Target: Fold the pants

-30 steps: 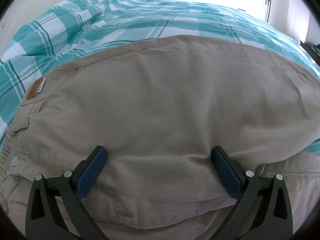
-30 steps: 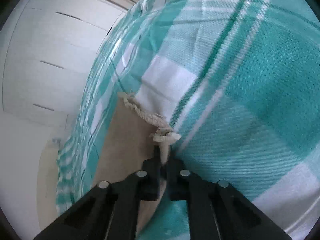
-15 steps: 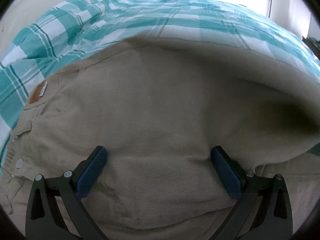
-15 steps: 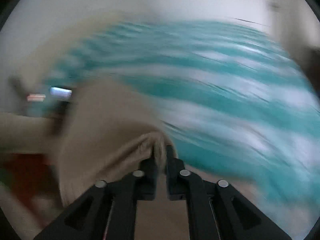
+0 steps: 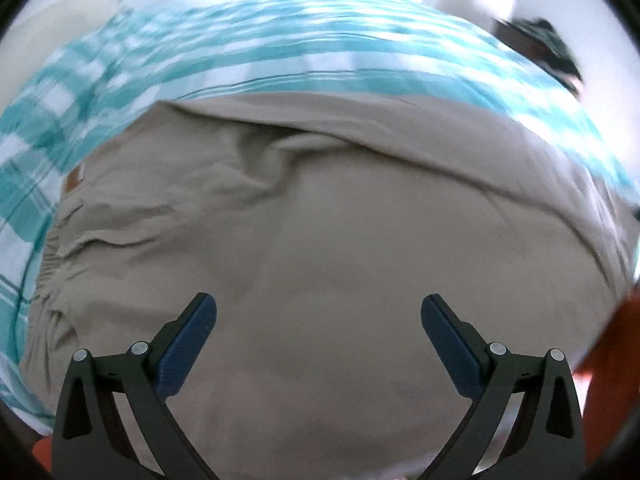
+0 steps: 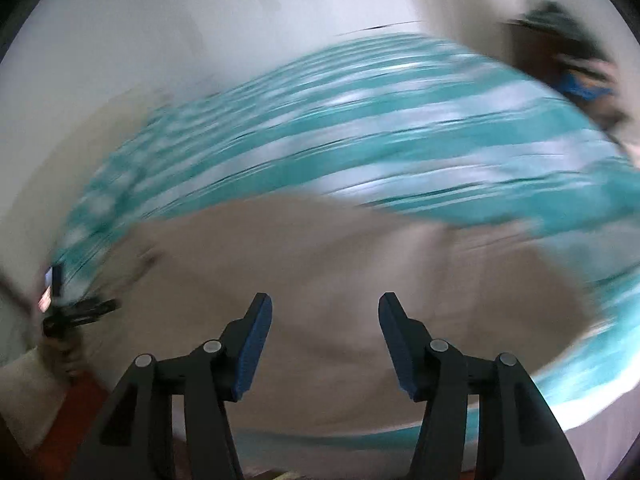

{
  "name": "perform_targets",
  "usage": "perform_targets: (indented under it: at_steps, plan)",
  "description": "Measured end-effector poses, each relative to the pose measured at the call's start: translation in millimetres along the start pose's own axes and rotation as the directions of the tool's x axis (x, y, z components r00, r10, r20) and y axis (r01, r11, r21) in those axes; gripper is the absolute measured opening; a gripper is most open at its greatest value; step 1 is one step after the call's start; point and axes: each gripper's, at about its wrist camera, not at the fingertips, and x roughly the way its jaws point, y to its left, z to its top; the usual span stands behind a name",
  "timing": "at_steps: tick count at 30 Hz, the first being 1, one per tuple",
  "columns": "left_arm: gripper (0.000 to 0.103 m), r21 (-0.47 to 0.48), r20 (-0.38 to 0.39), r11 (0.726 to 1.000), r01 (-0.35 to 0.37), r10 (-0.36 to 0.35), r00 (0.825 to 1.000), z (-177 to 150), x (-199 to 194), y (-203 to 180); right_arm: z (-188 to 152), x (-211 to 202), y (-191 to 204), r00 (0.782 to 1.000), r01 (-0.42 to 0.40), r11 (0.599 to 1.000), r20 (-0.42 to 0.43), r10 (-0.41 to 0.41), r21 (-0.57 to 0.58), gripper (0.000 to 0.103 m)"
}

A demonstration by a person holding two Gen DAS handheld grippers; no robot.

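Pants (image 5: 340,240) — one pair; left tool (image 5: 319,312) agape, right tool (image 6: 325,312) just opening, empty.

White walls (image 6: 160,60), teal-checked bedspread (image 5: 320,40) (blurred), bright daylight beyond

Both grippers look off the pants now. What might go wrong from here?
The fold could slip: the right gripper has just been opening, with nothing between its pads, so the beige pants lie loose on the checked bedspread. Creases near the waistband may get pressed into the next fold. The left gripper is open too, and both views are blurred, so a regrasp now could catch the bedspread.
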Motion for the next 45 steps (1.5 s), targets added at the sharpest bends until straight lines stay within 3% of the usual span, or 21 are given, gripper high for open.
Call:
perform_targets:
  at_steps: [4,5,7,10,12,14,16,18,25,28,32,38,40,41,43,45]
  plan:
    - [0.103,0.014,-0.077,0.999,-0.045,0.046,0.996,-23.7,21.1,-7.8,-38.9,55.3,58.4,0.991,-0.097,0.995,-0.098,0.095,-0.014,0.055]
    - [0.103,-0.025,-0.086,0.999,-0.026,0.024,0.996,-28.8,24.0,-2.1,-51.4,75.8,66.2,0.984,-0.083,0.996,-0.162,0.078,-0.019,0.056]
    - [0.102,-0.098,-0.083,0.995,-0.007,-0.002,0.997,-30.6,18.4,10.8,-65.6,92.6,72.8,0.978,-0.024,0.998,-0.206,0.012,-0.052,0.056]
    - [0.102,-0.105,-0.013,0.993,-0.05,0.049,0.999,-24.3,-0.3,20.4,-59.4,83.3,76.1,0.984,-0.024,0.999,-0.177,0.015,-0.048,0.055]
    - [0.102,-0.139,0.002,0.988,-0.073,0.074,0.997,-22.3,-2.8,29.4,-60.2,68.1,78.6,0.994,-0.044,0.998,-0.099,0.039,-0.048,0.055]
    - [0.102,-0.195,-0.029,0.976,-0.101,0.097,0.995,-25.6,6.2,42.4,-62.1,62.3,82.5,0.996,-0.054,0.996,-0.075,0.049,-0.068,0.055]
    - [0.103,-0.232,-0.098,0.967,-0.108,0.088,0.991,-33.0,26.2,57.4,-72.3,77.3,76.4,0.991,-0.048,0.997,-0.127,0.04,-0.061,0.055]
    - [0.103,-0.207,-0.096,0.972,-0.111,0.093,0.991,-32.8,31.2,55.9,-78.9,93.6,65.1,0.981,-0.053,0.999,-0.187,0.051,-0.006,0.055]
    - [0.103,-0.189,-0.08,0.971,-0.147,0.134,0.988,-31.4,31.9,48.7,-63.6,62.2,43.5,0.99,-0.123,0.976,-0.05,0.133,0.178,0.055]
    - [0.103,-0.189,-0.075,0.971,-0.147,0.135,0.988,-28.7,34.4,47.9,-56.0,77.3,14.6,0.993,-0.069,0.945,-0.073,0.097,0.32,0.054]
    - [0.103,-0.189,-0.065,0.971,-0.15,0.14,0.988,-34.3,32.0,49.8,-43.9,86.5,-6.2,0.997,-0.055,0.899,-0.021,0.071,0.434,0.054]
    - [0.103,-0.183,-0.062,0.971,-0.155,0.146,0.987,-36.7,30.8,47.1,-37.1,103.6,-40.6,0.999,-0.048,0.708,0.044,0.024,0.704,0.054]
    - [0.103,-0.182,-0.063,0.971,-0.156,0.147,0.987,-36.4,31.0,47.3,-34.2,104.5,-43.9,0.998,-0.03,0.676,0.056,-0.016,0.736,0.044]
    - [0.103,-0.182,-0.064,0.971,-0.155,0.145,0.987,-36.2,30.7,47.2,-32.1,103.7,-44.3,0.997,-0.001,0.672,0.049,-0.054,0.74,0.024]
    - [0.102,-0.19,-0.081,0.971,-0.147,0.133,0.988,-32.9,27.4,49.1,-27.0,98.8,-44.6,0.994,0.037,0.686,0.042,-0.099,0.727,0.005]
    - [0.102,-0.229,-0.086,0.97,-0.078,0.06,0.995,-25.9,18.0,56.5,-18.8,87.3,-39.7,0.994,0.003,0.714,0.078,-0.081,0.7,0.004]
